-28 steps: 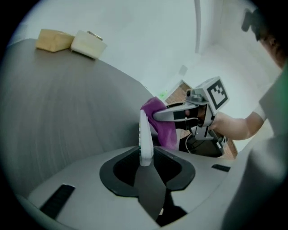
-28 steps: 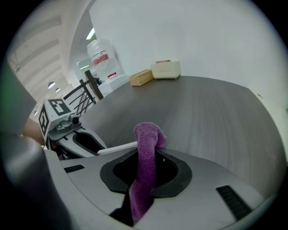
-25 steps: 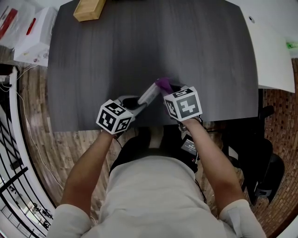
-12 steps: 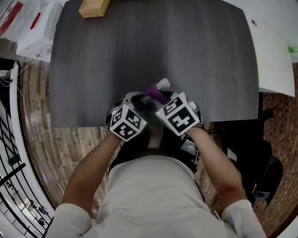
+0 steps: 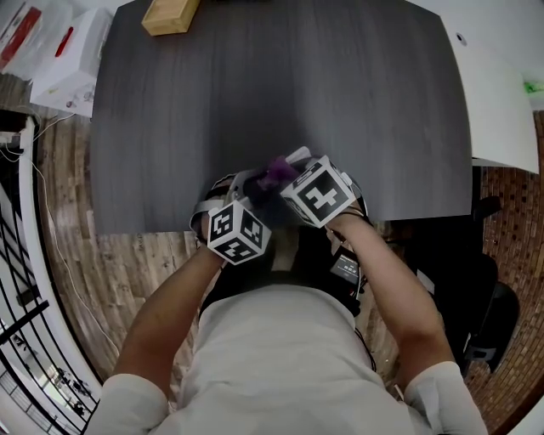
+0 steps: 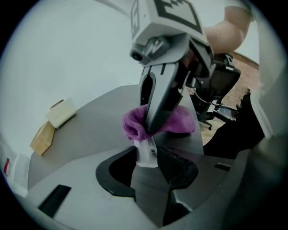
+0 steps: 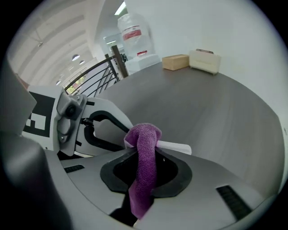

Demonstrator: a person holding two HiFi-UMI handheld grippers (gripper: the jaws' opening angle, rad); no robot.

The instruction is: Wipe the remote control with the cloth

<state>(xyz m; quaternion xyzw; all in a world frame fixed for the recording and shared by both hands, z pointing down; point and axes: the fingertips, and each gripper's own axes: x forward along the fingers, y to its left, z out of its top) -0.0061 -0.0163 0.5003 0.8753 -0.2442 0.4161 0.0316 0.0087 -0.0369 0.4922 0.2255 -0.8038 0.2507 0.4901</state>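
In the left gripper view the white remote control [image 6: 145, 152] stands up between the jaws of my left gripper [image 6: 150, 159], which is shut on its near end. A purple cloth [image 6: 135, 126] is folded over the remote higher up, and my right gripper [image 6: 151, 127] comes down from above, shut on that cloth. In the right gripper view the cloth [image 7: 144, 157] hangs between the jaws of the right gripper [image 7: 144, 164], with the remote [image 7: 173, 146] poking out behind it. From the head view both grippers meet at the table's near edge: left gripper [image 5: 246, 194], cloth [image 5: 274, 174], remote [image 5: 297, 155].
The dark grey table [image 5: 280, 76] stretches away in front of me. A wooden block [image 5: 170, 13] lies at its far left corner and a white box [image 5: 64, 59] stands off its left side. A white table [image 5: 497, 93] adjoins on the right, a black chair [image 5: 480, 285] below it.
The left gripper has moved right, close up against the right one. The remote has swung from a long slant to a steeper, shorter-looking pose, with the cloth still on it.
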